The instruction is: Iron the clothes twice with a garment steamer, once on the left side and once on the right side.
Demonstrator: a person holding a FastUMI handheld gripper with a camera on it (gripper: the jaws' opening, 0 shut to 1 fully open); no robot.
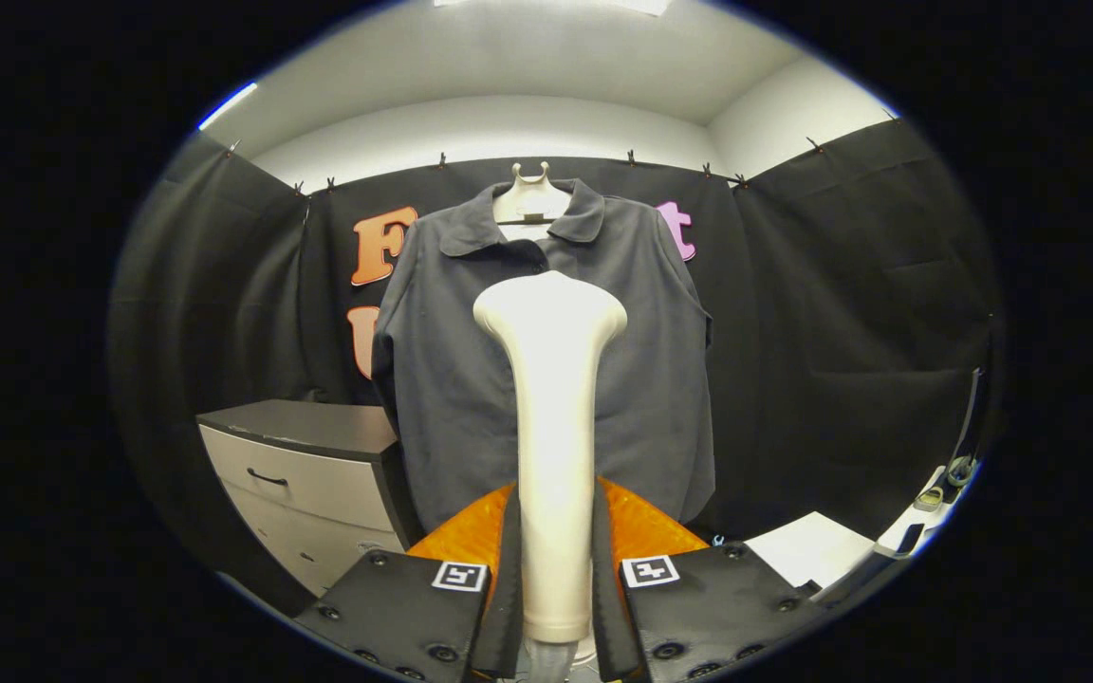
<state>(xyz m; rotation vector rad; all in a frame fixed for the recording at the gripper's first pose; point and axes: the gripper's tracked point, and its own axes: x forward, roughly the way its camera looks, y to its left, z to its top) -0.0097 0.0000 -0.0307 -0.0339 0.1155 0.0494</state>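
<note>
A white garment steamer [552, 427] stands upright between my two fingers, its wide head up near chest height of the shirt. My gripper [554, 569] is shut on the steamer's handle, both fingers pressing its sides. Beyond the steamer hangs a dark grey collared shirt [452, 360] on a white hanger [529, 199], facing me. The steamer head sits in front of the shirt's middle; whether it touches the cloth I cannot tell.
A low cabinet [309, 465] with a dark top and pale drawers stands left of the shirt. A white surface [812, 545] with small items lies to the right. Black cloth walls surround the booth.
</note>
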